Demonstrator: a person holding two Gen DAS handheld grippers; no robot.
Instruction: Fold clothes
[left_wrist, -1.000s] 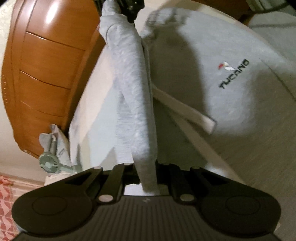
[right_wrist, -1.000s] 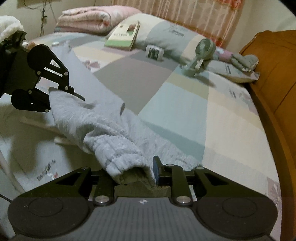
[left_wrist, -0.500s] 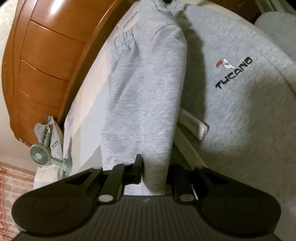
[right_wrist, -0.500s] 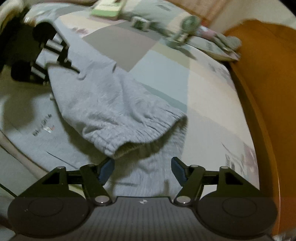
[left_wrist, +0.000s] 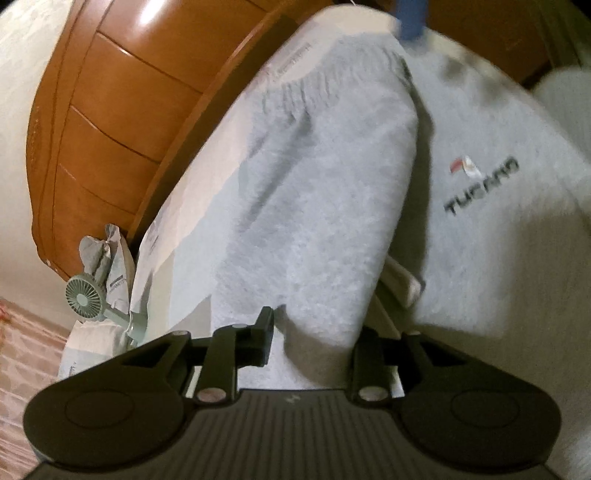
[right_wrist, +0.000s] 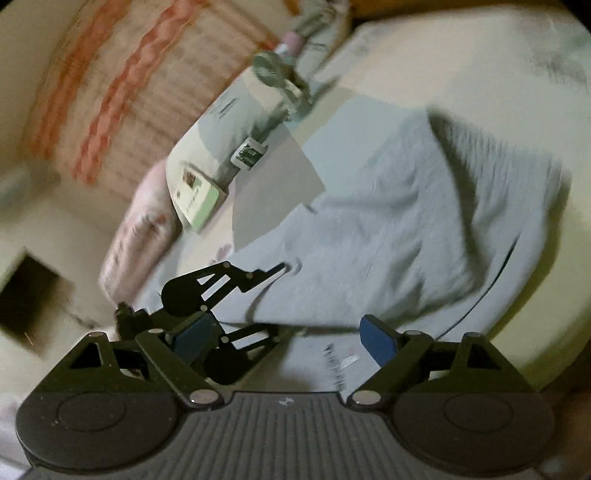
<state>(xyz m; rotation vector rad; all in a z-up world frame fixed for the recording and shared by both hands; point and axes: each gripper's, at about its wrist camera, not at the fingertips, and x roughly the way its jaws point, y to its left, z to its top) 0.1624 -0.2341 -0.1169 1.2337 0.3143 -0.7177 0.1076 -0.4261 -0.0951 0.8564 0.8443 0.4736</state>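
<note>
Both grippers have just been opening: the right gripper (right_wrist: 293, 332) gapes empty and the left gripper (left_wrist: 314, 332) loosens around the grey sleeve (left_wrist: 317, 206), now lying folded beside the sweatshirt logo (left_wrist: 480, 184).

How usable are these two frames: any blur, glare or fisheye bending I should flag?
Left wrist view: mild softness, logo smeared but partly legible; glare spot on the wooden headboard, whose panel lines bow from the lens. Right wrist view: heavy motion smear on the curtain, fan and grey sweatshirt; dim overall.
</note>
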